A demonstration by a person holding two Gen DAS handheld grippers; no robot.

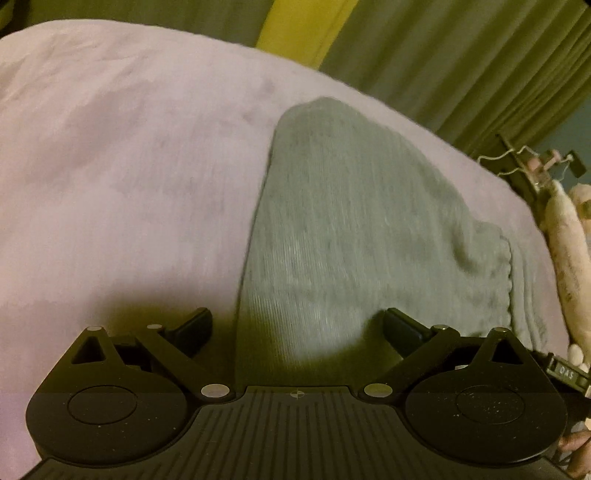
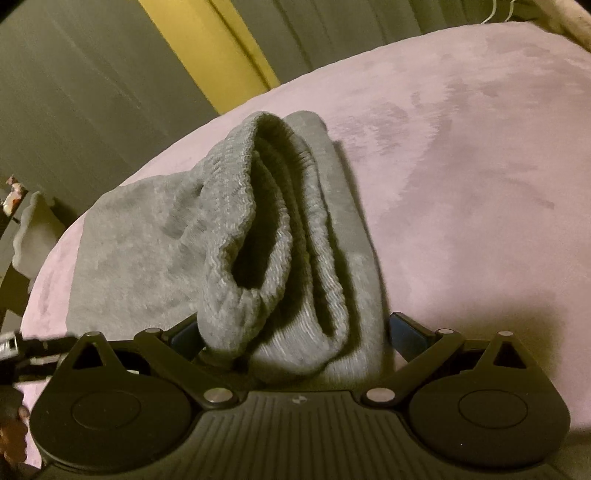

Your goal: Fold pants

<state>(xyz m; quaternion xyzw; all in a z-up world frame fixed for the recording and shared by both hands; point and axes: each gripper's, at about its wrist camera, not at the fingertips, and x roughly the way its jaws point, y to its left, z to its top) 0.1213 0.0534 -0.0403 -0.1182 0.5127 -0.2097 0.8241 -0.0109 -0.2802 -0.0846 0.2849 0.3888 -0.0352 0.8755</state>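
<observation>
Grey knit pants (image 1: 351,221) lie folded on a pink bed cover (image 1: 110,166). In the left wrist view my left gripper (image 1: 295,325) hovers open over the near left edge of the fabric, one finger above the cover and the other above the pants. In the right wrist view the ribbed waistband (image 2: 236,221) of the pants (image 2: 147,258) is doubled over and gapes towards the camera. My right gripper (image 2: 295,332) stands open, and the near end of that bunched waistband sits between its wide-spread fingers. Whether the pads touch the cloth is hidden.
The pink cover (image 2: 461,184) spreads wide on both sides of the pants. Grey-green curtains (image 1: 443,55) and a yellow wall strip (image 1: 295,26) stand behind the bed. A pale plush toy (image 1: 565,236) and a dark frame lie at the bed's right edge.
</observation>
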